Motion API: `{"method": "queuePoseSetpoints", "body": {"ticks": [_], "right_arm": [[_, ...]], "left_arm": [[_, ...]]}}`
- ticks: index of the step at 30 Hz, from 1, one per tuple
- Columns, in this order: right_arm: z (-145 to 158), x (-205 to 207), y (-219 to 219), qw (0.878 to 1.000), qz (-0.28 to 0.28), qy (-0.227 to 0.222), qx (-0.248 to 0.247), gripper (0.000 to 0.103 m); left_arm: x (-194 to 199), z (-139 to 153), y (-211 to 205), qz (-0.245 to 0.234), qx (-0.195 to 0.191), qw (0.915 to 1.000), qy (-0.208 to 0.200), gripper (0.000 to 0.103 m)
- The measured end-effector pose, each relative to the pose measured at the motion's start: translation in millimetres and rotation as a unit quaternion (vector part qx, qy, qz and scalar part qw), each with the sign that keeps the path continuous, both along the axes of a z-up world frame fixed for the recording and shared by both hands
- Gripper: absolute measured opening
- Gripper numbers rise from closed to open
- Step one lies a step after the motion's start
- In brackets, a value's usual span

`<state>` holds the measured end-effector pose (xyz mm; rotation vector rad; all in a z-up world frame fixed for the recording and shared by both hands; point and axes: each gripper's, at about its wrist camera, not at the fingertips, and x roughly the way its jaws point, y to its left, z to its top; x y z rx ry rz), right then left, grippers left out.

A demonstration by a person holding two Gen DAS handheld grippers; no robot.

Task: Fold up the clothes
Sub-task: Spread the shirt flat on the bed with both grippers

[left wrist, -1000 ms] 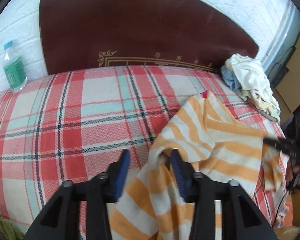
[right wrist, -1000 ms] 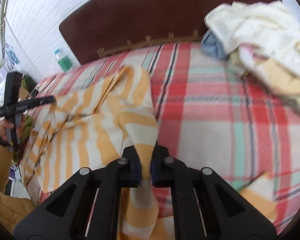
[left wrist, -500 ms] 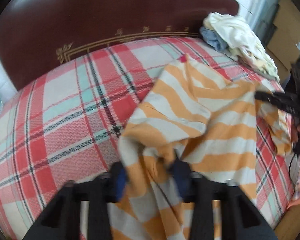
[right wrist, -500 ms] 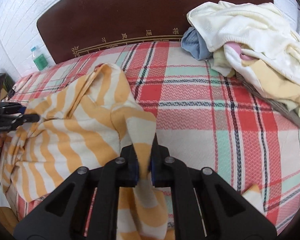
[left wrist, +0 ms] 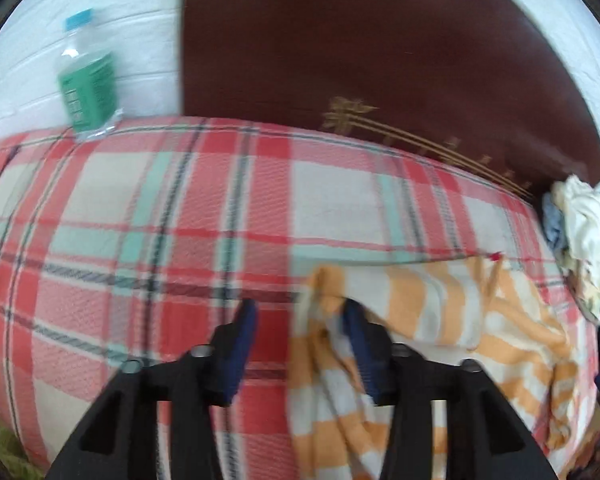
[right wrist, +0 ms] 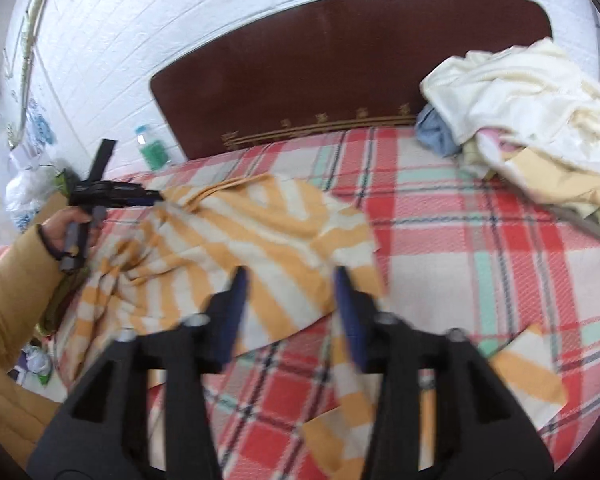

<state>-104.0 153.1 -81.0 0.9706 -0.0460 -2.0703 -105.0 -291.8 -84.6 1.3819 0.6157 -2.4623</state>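
An orange-and-cream striped garment (right wrist: 260,232) lies spread and rumpled on the plaid bed cover (right wrist: 480,240). My right gripper (right wrist: 291,286) hovers over its near edge. Its jaws are opening and its pads press on nothing, while a strip of the cloth (right wrist: 352,400) trails down by the right finger. In the left wrist view the garment (left wrist: 440,312) lies to the right. My left gripper (left wrist: 300,316) is opening at its left edge, where a fold of cloth sits loose against the right finger. The right wrist view shows the left gripper (right wrist: 152,200) side-on, held by a hand in a mustard sleeve.
A heap of cream, blue and yellow clothes (right wrist: 520,120) sits at the bed's far right corner (left wrist: 580,240). A green-labelled water bottle (left wrist: 86,84) stands by the white brick wall left of the dark headboard (left wrist: 360,60). Bare plaid cover (left wrist: 140,240) stretches left of the garment.
My right gripper was shut on a fold of the striped garment and has let it go. The left closed into the cloth, then opened and swung left. The garment now lies flatter.
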Motion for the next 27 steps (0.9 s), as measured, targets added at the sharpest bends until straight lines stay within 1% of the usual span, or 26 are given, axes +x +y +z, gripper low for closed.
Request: {"method": "queuePoseSetpoints", "body": {"ticks": [1, 3, 4, 6, 8, 12, 13, 15, 17, 19, 20, 21, 22, 23, 24, 25, 26, 27], "right_arm": [[-3.9, 6.7, -5.7, 1.0, 0.02, -0.012, -0.004, 0.063], [-15.3, 21.1, -19.7, 0.997, 0.064, -0.038, -0.009, 0.063], [-22.8, 27.1, -26.6, 0.995, 0.084, -0.057, -0.017, 0.063], [-42.4, 40.2, -41.6, 0.987, 0.116, -0.105, -0.026, 0.063], [-57.1, 54.9, -57.3, 0.981, 0.142, -0.131, -0.023, 0.063], [-75.7, 84.0, -86.2, 0.967, 0.19, -0.166, -0.023, 0.063], [-78.8, 90.6, -92.7, 0.965, 0.199, -0.168, -0.022, 0.063], [-80.8, 102.0, -103.4, 0.965, 0.209, -0.157, -0.018, 0.063], [-83.4, 106.3, -113.4, 0.966, 0.207, -0.151, -0.025, 0.063], [-86.2, 107.9, -123.1, 0.968, 0.202, -0.148, -0.036, 0.063], [-87.3, 108.5, -128.0, 0.969, 0.198, -0.144, -0.039, 0.063], [-88.0, 108.9, -133.1, 0.971, 0.194, -0.136, -0.039, 0.061], [-88.7, 109.3, -138.3, 0.972, 0.19, -0.129, -0.039, 0.056], [-89.8, 109.1, -143.1, 0.973, 0.188, -0.125, -0.04, 0.05], [-90.9, 106.5, -144.6, 0.973, 0.188, -0.127, -0.04, 0.03], [-91.3, 101.9, -142.1, 0.973, 0.188, -0.132, -0.038, 0.013], [-91.8, 97.3, -139.7, 0.972, 0.188, -0.136, -0.037, 0.013], [-90.3, 94.6, -136.4, 0.971, 0.189, -0.137, -0.04, 0.013]], "left_arm": [[4.9, -0.3, 0.6, -0.001, 0.004, 1.0, 0.004, 0.061], [20.6, 5.6, 11.9, -0.022, 0.002, 0.9996, 0.017, 0.061], [30.2, 9.5, 20.8, -0.037, -0.002, 0.9991, 0.023, 0.063], [51.3, 17.4, 40.3, -0.067, -0.014, 0.9971, 0.034, 0.069], [76.1, 23.5, 62.1, -0.096, -0.026, 0.9942, 0.041, 0.078], [118.2, 24.0, 95.4, -0.141, -0.043, 0.9883, 0.038, 0.079], [127.5, 23.4, 102.5, -0.151, -0.048, 0.9867, 0.036, 0.079], [139.9, 16.1, 117.8, -0.173, -0.071, 0.9823, 0.02, 0.079], [146.0, 5.6, 129.4, -0.188, -0.087, 0.9783, 0.004, 0.079], [148.7, -4.3, 131.8, -0.184, -0.096, 0.9783, -0.011, 0.079], [149.0, -8.0, 129.8, -0.177, -0.096, 0.9794, -0.016, 0.075], [149.2, -11.7, 127.5, -0.171, -0.095, 0.9806, -0.021, 0.071], [148.8, -13.6, 122.2, -0.162, -0.082, 0.9832, -0.021, 0.063], [148.2, -14.7, 116.4, -0.155, -0.068, 0.9854, -0.022, 0.058], [148.1, -14.4, 111.6, -0.147, -0.058, 0.9872, -0.019, 0.055], [148.5, -12.3, 109.2, -0.142, -0.054, 0.9882, -0.016, 0.049], [149.0, -9.9, 107.1, -0.137, -0.05, 0.9891, -0.013, 0.043], [149.5, -7.6, 105.0, -0.133, -0.047, 0.99, -0.01, 0.04]]}}
